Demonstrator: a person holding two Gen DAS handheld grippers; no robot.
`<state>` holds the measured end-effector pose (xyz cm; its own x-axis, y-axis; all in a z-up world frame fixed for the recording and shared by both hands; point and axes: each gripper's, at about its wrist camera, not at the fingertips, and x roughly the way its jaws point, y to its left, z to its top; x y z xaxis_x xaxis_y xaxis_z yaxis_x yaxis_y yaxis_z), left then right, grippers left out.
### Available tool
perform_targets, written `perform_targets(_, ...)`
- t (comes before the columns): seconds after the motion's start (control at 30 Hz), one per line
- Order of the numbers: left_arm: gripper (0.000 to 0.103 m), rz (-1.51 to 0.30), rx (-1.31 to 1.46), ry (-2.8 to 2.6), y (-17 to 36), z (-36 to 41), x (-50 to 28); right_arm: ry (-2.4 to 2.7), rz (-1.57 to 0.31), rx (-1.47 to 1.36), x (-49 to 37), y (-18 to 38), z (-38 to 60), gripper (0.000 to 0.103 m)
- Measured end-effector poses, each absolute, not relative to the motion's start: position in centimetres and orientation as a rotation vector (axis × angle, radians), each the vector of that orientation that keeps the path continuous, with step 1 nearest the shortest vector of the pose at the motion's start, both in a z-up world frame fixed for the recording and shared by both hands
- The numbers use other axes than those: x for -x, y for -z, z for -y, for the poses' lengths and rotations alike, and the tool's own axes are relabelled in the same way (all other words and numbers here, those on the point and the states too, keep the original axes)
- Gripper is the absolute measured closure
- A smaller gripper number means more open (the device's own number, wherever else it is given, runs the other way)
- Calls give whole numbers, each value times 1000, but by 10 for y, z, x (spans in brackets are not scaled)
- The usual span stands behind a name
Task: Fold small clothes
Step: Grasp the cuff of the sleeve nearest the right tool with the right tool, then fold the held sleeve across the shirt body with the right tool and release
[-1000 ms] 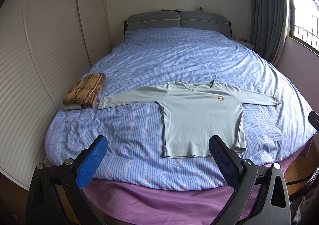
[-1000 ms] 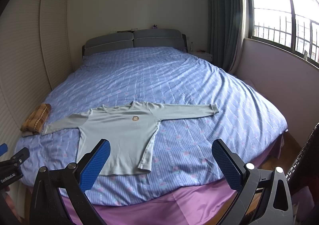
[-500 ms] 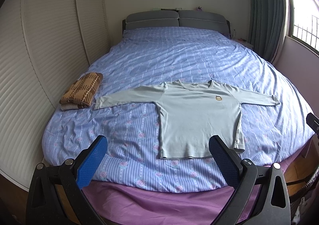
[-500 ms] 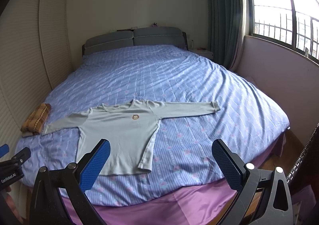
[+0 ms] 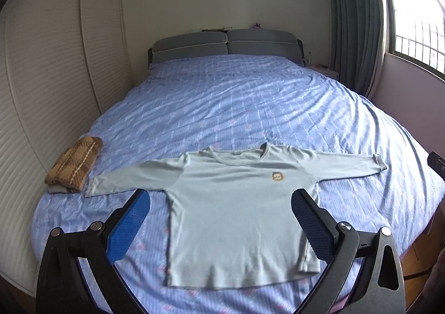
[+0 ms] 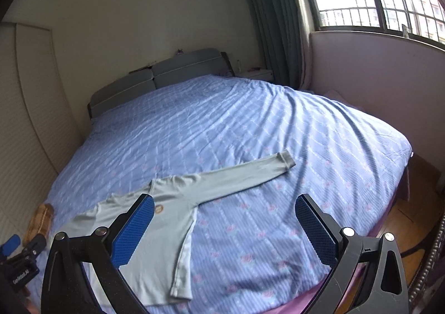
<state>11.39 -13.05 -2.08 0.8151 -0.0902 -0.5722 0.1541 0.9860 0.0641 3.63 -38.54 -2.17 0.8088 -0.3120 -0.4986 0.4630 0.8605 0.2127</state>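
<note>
Lying flat mid-frame on the bed (image 5: 250, 97), the shirt (image 5: 236, 211) is untouched — left gripper (image 5: 219, 225) and right gripper (image 6: 225, 230) both gape wide, empty.

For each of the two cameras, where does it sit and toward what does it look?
Left wrist: above the bed's foot, facing the headboard; the long-sleeved shirt lies between the open left tongs.
Right wrist: further right, tilted, facing the shirt's right sleeve; open right tongs show.
Both share the shirt and the folded brown plaid garment.
</note>
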Motion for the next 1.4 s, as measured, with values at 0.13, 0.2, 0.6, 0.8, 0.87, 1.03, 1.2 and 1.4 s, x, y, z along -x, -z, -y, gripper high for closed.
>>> perform_targets(0.13, 0, -586, -127, 182, 36, 194, -154, 463, -459, -424, -69, 40, 450, 26)
perform_targets(0.2, 0, -576, -137, 203, 45, 225, -172, 498, -475, -472, -85, 55, 482, 39)
perform_targets(0.6, 0, -610, -137, 241, 117, 344, -263, 582, -601, -736, -180, 177, 615, 68)
perform_targets(0.8, 0, -646, -141, 235, 141, 364, -279, 569, -631, -767, -204, 211, 641, 77)
perform_targets(0.87, 0, -647, -149, 233, 144, 366, -280, 557, -629, -771, -209, 217, 646, 85)
perform_targets(1.03, 0, -657, -135, 210, 141, 355, -285, 535, -588, -779, -209, 211, 647, 96)
perform_targets(1.2, 0, -639, -121, 173, 123, 318, -280, 499, -518, -688, -205, 171, 615, 97)
perform_targets(1.4, 0, -613, -91, 97, 96, 245, -269, 389, -445, -572, -218, 113, 548, 97)
